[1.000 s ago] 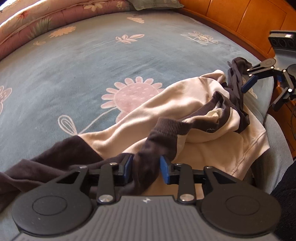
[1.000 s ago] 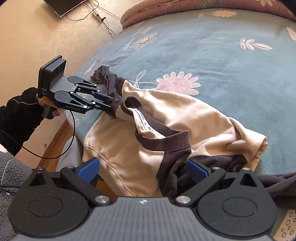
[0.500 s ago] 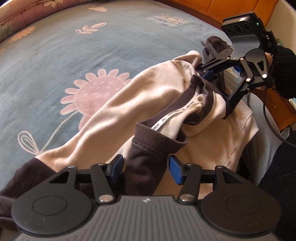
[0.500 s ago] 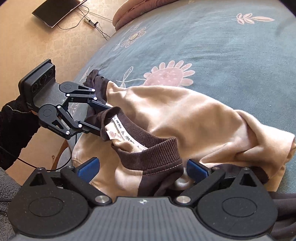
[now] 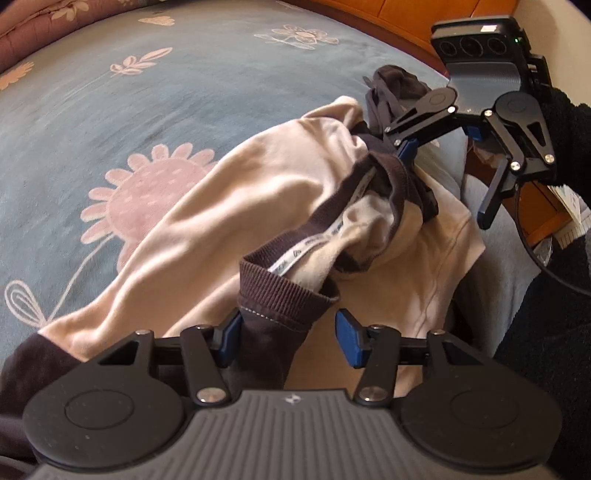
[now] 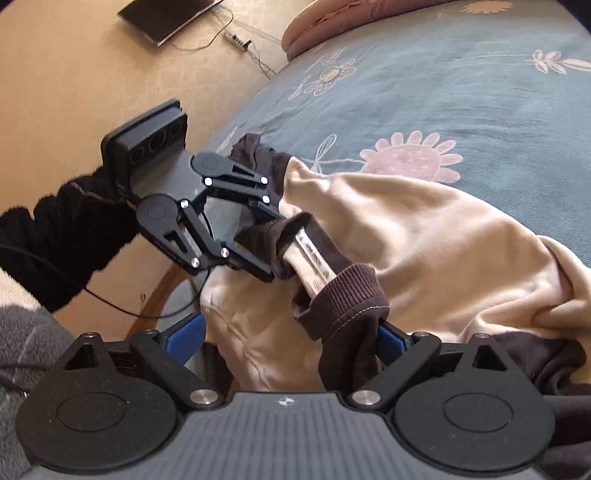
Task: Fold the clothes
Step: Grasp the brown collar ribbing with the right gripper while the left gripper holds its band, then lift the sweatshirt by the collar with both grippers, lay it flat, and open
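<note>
A cream sweatshirt (image 5: 258,192) (image 6: 424,229) with dark brown sleeves lies bunched on the bed. Its ribbed brown collar (image 5: 280,291) (image 6: 343,295) is lifted off the cover between both grippers. My left gripper (image 5: 290,341) (image 6: 271,243) is open, with dark collar cloth in the gap, against its left pad. My right gripper (image 6: 288,338) (image 5: 443,188) is wide open; the collar touches its right pad, and its left finger is clear of the cloth. The two grippers face each other across the neck opening.
The blue floral bedspread (image 5: 147,110) stretches beyond the shirt, with a pink quilt (image 5: 55,18) at its far edge. Orange wooden furniture (image 5: 406,7) borders the bed. On the floor (image 6: 74,74) lie a dark flat device (image 6: 166,18) and cables (image 6: 236,37). A person's black sleeves (image 6: 55,240) hold the grippers.
The left gripper's jaws have widened around the dark cloth. Both grippers have come closer together, and the collar has risen between them.
</note>
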`<action>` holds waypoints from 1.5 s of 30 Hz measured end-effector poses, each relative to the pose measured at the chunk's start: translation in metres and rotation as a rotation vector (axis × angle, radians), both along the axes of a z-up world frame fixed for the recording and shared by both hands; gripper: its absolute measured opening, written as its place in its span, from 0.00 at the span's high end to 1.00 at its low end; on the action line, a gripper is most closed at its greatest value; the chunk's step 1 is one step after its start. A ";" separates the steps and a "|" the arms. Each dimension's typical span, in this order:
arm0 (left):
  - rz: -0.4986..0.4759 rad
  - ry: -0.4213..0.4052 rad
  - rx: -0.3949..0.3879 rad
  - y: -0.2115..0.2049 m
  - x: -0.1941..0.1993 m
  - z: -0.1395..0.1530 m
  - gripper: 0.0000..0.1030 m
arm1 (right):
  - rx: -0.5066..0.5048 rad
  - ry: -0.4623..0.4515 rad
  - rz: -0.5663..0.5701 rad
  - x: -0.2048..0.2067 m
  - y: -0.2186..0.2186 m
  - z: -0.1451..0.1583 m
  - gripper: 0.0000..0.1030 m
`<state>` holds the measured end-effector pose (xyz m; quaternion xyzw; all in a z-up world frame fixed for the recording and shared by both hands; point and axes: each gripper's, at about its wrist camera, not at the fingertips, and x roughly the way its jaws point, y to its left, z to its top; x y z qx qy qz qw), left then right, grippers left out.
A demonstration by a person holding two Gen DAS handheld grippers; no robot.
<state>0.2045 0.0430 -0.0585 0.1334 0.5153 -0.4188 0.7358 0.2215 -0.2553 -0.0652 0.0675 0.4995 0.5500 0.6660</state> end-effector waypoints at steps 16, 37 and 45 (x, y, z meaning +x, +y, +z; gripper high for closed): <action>0.140 0.104 -0.049 0.041 0.003 -0.012 0.69 | 0.010 0.107 -0.063 0.007 -0.031 -0.045 0.59; 0.195 -0.048 0.057 0.021 -0.006 0.000 0.92 | -0.144 -0.147 -0.142 -0.018 -0.019 -0.016 0.90; 0.255 -0.188 0.019 0.027 0.017 0.044 0.94 | -0.283 -0.366 -0.170 -0.009 -0.007 0.037 0.90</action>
